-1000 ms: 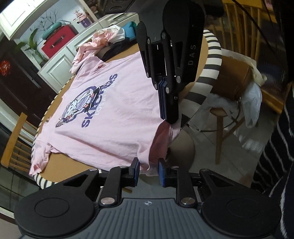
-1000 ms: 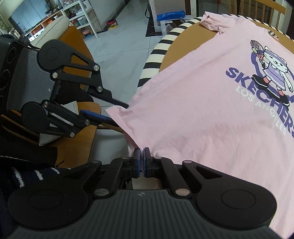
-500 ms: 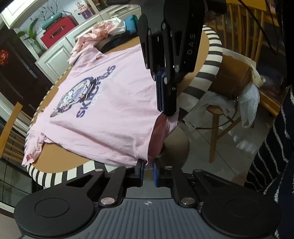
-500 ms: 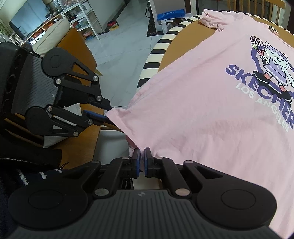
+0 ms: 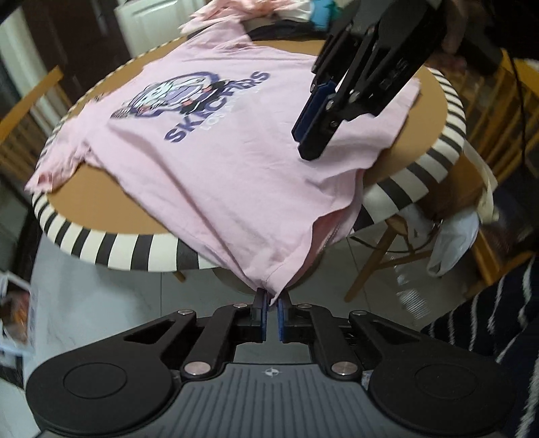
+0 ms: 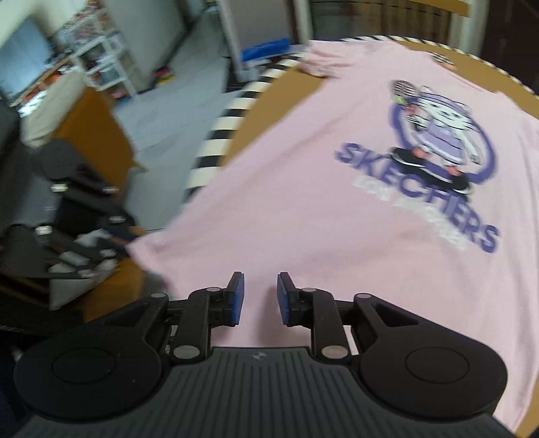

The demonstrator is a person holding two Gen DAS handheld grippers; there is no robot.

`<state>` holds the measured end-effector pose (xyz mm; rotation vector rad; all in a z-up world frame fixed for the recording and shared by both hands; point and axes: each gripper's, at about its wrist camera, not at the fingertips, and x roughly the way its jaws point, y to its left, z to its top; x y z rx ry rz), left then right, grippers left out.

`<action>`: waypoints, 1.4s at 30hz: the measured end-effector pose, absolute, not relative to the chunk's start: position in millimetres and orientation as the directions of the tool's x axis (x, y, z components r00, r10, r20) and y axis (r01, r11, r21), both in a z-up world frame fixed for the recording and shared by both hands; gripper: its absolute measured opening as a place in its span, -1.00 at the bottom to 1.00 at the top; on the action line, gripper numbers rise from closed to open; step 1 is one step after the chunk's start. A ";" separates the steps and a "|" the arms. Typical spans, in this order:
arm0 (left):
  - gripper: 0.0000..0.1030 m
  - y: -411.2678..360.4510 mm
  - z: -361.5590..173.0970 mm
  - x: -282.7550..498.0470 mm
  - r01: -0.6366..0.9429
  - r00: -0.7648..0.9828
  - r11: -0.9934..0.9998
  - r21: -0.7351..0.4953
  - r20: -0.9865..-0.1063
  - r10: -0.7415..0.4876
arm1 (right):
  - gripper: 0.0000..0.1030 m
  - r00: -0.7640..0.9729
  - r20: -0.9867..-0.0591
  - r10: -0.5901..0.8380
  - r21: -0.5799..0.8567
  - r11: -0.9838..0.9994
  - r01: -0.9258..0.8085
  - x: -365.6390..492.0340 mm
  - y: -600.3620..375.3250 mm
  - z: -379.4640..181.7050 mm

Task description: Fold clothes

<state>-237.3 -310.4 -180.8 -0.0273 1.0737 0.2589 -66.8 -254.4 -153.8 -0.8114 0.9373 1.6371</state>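
A pink T-shirt (image 5: pixel 235 161) with a purple SKECHERS print lies face up on the round table with a striped rim (image 5: pixel 111 246). One corner of its hem hangs off the near edge. My left gripper (image 5: pixel 271 303) is shut on that corner, below the rim. My right gripper (image 5: pixel 308 141) hovers over the shirt's right side. Seen from the right wrist, its blue pads (image 6: pixel 235 296) stand apart, open and empty, over the pink T-shirt (image 6: pixel 320 236). The left gripper (image 6: pixel 114 232) is blurred at the left, at the shirt's corner.
More clothes are piled at the table's far side (image 5: pixel 235 10). A wooden stool with a white bag (image 5: pixel 451 236) stands to the right of the table and a wooden chair (image 5: pixel 27 111) to its left. A person's striped sleeve (image 5: pixel 498 320) is at lower right.
My right gripper let go of the hem, opened and moved up over the shirt. My left gripper closed on the hem corner and drew back, pulling it off the table edge.
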 end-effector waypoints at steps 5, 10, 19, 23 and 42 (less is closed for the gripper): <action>-0.87 -305.1 -176.2 -235.8 -0.298 0.410 0.951 0.081 -0.889 0.204 | -0.54 -0.155 -0.869 0.469 0.103 -0.135 -0.985 -69.1 -244.0 -169.4; -0.87 -299.2 -168.0 -237.4 -0.459 0.361 0.888 0.039 -0.905 0.226 | -0.62 -0.135 -0.870 0.474 0.086 -0.123 -0.989 -68.0 -238.4 -170.8; -0.99 -290.9 -168.9 -256.5 -0.633 0.309 0.773 -0.035 -0.927 0.211 | -0.62 -0.131 -0.874 0.467 0.091 -0.108 -0.990 -66.7 -239.1 -169.6; -0.99 -290.6 -164.6 -264.3 -0.648 0.310 0.760 -0.041 -0.926 0.215 | -0.62 -0.136 -0.869 0.476 0.101 -0.099 -0.990 -65.8 -240.5 -169.7; -0.38 -307.6 -148.8 -137.7 -0.476 0.515 0.879 -0.031 -0.820 0.251 | -0.35 0.205 -0.877 0.434 0.090 0.568 -0.818 93.6 -398.6 -139.8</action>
